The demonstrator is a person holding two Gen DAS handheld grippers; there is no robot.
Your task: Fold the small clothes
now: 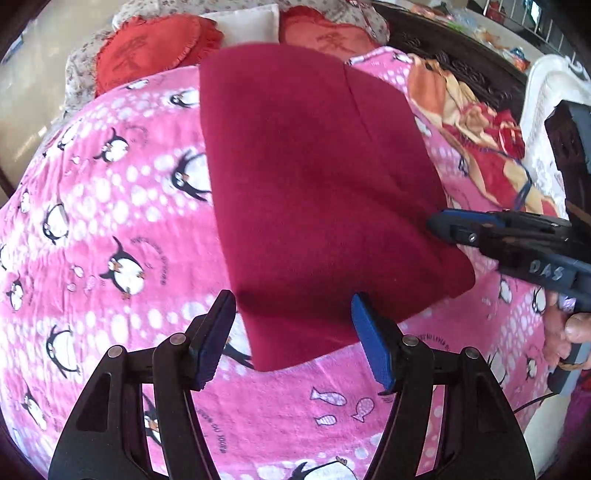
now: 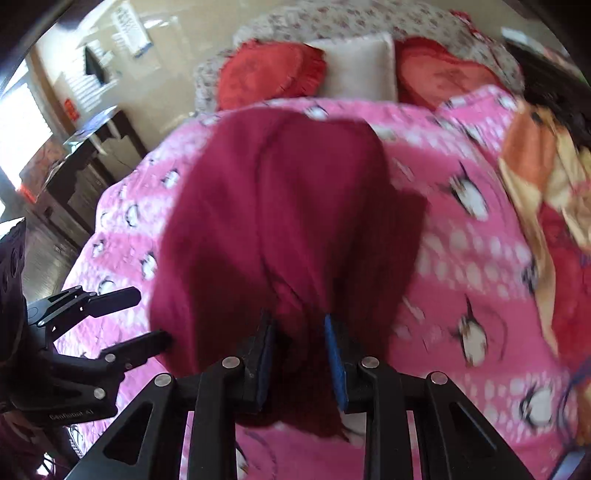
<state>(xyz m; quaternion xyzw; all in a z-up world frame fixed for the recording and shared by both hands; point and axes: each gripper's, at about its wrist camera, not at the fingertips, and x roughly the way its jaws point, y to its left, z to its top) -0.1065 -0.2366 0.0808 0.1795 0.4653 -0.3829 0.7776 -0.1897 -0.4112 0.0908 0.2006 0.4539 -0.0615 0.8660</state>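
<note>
While I look down from both wrist cameras, a dark red garment (image 1: 317, 206) lies spread on a bed covered by a pink penguin-print blanket (image 1: 110, 221). It looks folded into a rough rectangle, with a seam running down its upper right part.

My left gripper (image 1: 293, 339) hovers at the near corner of the garment with its jaws released and standing wide; that corner lies between them, but the blue pads (image 1: 373, 343) do not press on it.

My right gripper (image 2: 301, 360) is at the garment's near right edge. From its own camera the jaws are narrowed around a bunched fold of the red cloth, which fills the gap between them, so they are grasping the garment. That view is blurred.

At the head of the bed sit 2 red fringed cushions (image 1: 155, 51) with a white pillow (image 1: 251, 22) between them. An orange and red patterned blanket (image 1: 491, 140) lies along the right side.
</note>
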